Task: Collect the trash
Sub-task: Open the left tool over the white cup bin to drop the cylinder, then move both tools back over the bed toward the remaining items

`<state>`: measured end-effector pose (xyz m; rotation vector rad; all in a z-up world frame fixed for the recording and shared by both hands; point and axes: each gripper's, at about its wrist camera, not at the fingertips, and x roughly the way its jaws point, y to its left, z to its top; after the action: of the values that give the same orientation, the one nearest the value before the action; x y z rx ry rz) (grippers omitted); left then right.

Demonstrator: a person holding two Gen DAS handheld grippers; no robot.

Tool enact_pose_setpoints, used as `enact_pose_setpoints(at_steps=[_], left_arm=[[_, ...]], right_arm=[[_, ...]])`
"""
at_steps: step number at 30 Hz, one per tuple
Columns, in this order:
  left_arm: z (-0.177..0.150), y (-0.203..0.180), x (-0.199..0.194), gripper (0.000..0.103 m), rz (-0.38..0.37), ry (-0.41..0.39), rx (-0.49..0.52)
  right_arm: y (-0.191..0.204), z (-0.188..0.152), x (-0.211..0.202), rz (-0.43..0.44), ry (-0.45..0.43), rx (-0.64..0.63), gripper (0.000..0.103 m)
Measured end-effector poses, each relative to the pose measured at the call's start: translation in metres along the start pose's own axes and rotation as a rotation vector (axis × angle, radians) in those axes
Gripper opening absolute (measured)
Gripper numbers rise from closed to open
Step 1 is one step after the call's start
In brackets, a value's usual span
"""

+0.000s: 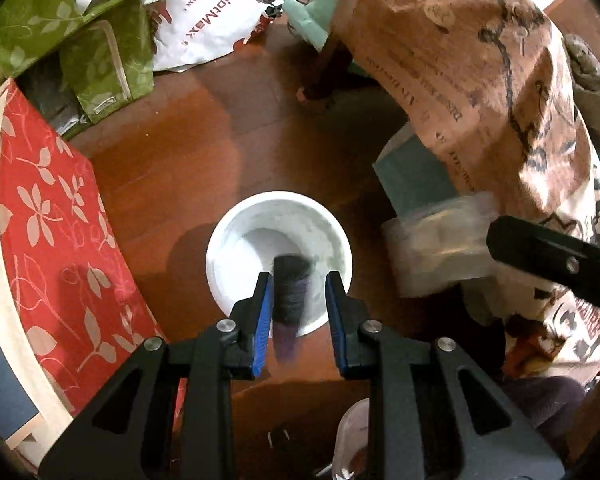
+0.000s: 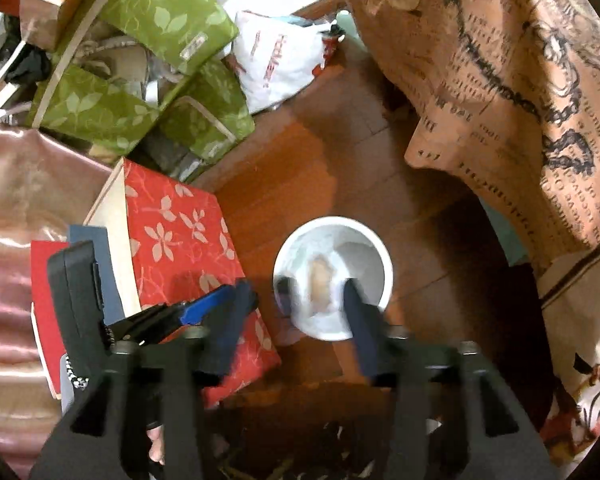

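Fingers first: the left gripper [image 1: 296, 300] has a dark, blurred scrap [image 1: 290, 294] hanging between its blue pads [image 1: 262, 316]. It lies against the left pad, with a clear gap to the right one, so whether it's really pinched can't be told, motion blur being what it is. Its long axis runs along the fingers, pointing straight down into the white cup [image 1: 236, 240] on the wooden floor [image 1: 188, 160].

Over on the right gripper [image 2: 318, 292], the jaws are spread apart and nothing is pressed by them. A pale, brownish wad [image 2: 320, 280] is seen just past the fingertips, inside the same white cup [image 2: 380, 256], probably already dropped.

So the cup is directly below both grippers, and the left one's scrap is lined up over its mouth, near the closer rim. Red floral box [image 1: 56, 216] sits beside it, to the left.
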<state>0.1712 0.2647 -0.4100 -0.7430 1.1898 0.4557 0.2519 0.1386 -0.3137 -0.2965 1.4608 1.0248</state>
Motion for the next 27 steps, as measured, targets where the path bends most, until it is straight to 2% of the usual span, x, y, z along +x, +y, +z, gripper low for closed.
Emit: enact_pose_setpoints(at_steps=[11,23,27], left_arm=[[0.006,-0.021,-0.029,0.026,0.05,-0.064,0.065],[0.012,-0.08,-0.115,0.027,0.021,-0.223,0.201],[0.009,-0.103,-0.144,0.028,0.007,-0.276,0.249]], right_arm=[[-0.001,-0.003,-0.034,-0.098,-0.083,-0.049,0.051],[0.003,-0.02,-0.117,-0.205,-0.274,-0.077,0.051],[0.0,-0.03,-0.154,-0.211,-0.34,-0.054,0.051]])
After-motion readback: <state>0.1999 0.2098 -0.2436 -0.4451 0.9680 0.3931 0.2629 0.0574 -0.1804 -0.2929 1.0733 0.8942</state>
